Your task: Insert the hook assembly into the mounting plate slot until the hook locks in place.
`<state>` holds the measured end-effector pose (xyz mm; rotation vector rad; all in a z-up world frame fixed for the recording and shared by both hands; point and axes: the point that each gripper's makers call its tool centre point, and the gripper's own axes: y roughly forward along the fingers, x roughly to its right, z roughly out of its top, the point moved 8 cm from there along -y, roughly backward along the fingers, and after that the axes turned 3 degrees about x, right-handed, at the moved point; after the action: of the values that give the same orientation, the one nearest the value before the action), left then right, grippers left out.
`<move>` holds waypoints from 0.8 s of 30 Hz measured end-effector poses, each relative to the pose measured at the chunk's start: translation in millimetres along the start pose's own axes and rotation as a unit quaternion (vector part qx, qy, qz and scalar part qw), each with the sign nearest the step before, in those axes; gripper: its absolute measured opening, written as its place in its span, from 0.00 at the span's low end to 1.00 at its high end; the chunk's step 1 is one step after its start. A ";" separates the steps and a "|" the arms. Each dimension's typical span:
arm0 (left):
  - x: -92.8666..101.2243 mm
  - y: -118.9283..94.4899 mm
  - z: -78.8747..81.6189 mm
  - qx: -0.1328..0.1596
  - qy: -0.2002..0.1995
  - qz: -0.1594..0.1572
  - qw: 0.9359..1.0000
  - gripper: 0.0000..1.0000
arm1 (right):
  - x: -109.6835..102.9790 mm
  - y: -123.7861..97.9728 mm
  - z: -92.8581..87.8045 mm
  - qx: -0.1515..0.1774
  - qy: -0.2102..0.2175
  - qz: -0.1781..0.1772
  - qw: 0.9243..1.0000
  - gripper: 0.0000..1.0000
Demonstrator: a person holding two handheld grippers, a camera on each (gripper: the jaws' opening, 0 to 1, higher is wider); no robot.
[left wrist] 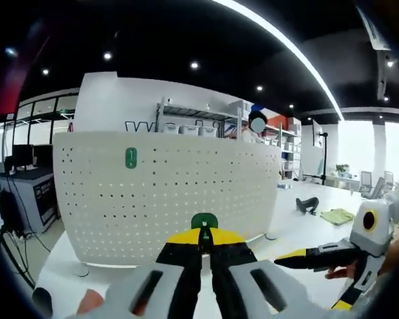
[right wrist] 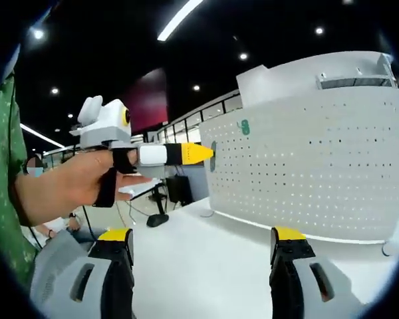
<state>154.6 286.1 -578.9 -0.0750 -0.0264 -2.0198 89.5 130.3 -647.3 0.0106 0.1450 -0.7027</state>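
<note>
My left gripper (left wrist: pixel 205 247) pinches a small green hook (left wrist: pixel 204 221) between its yellow-tipped black jaws, just in front of the upright white pegboard (left wrist: pixel 173 199), a matte sheet dotted with rows of holes; my right gripper (right wrist: pixel 203 249) hangs spread over the smooth white table (right wrist: pixel 199 266). The right gripper view catches the left gripper (right wrist: pixel 209 154) side-on, close to the board's edge. A second green hook (left wrist: pixel 130 157) sits high on the board.
</note>
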 end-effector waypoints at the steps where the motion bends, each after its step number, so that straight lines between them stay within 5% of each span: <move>1: -1.5 1.9 1.8 0.003 0.001 0.005 1.000 0.03 | -0.5 -1.1 -0.5 -0.001 0.000 -0.001 1.000 0.86; 15: -29.6 55.3 56.7 0.074 0.035 0.075 0.994 0.03 | -12.7 -10.4 -9.7 -0.011 -0.004 0.007 1.000 0.85; 24: -37.0 83.3 71.4 0.092 0.040 0.101 0.990 0.03 | -6.8 -15.2 -8.1 -0.006 -0.004 -0.002 1.000 0.85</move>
<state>248.6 286.8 -511.3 0.1151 -0.1483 -1.8086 73.6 123.5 -653.8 -0.0038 0.1413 -0.7055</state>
